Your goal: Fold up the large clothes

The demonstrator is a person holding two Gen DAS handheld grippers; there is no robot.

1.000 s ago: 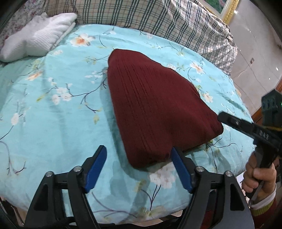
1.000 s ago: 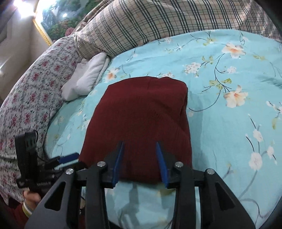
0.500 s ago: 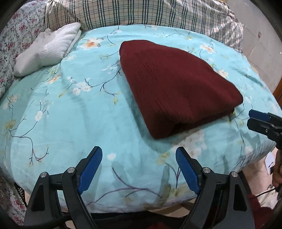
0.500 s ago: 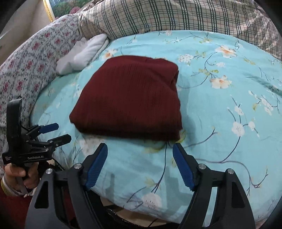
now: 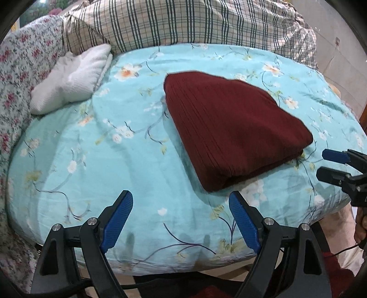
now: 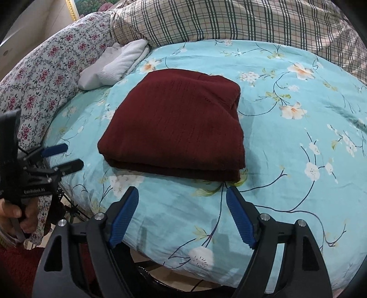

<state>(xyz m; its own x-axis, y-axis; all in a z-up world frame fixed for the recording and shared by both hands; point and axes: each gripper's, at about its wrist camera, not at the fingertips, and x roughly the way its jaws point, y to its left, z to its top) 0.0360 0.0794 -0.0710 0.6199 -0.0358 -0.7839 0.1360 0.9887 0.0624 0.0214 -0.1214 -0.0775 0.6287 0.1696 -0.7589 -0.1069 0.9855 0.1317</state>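
Observation:
A dark red knit garment point(image 5: 231, 128) lies folded into a thick rectangle on the turquoise floral bed sheet point(image 5: 96, 160); it also shows in the right wrist view point(image 6: 179, 128). My left gripper point(image 5: 180, 217) is open and empty, held short of the garment's near corner above the bed's front edge. My right gripper point(image 6: 182, 211) is open and empty, just short of the garment's near folded edge. Each gripper also shows from the side in the other view, the right one point(image 5: 330, 165) and the left one point(image 6: 62, 155), both with fingers apart.
A folded white towel point(image 5: 73, 78) lies at the back left of the bed. A plaid quilt point(image 5: 183, 20) is bunched along the back. A pink floral cover point(image 6: 45, 75) runs along the left side. The bed's front edge drops off below both grippers.
Both grippers have pulled back from the garment toward the bed's front edge. The right gripper's fingers opened wider. The garment lies still, folded.

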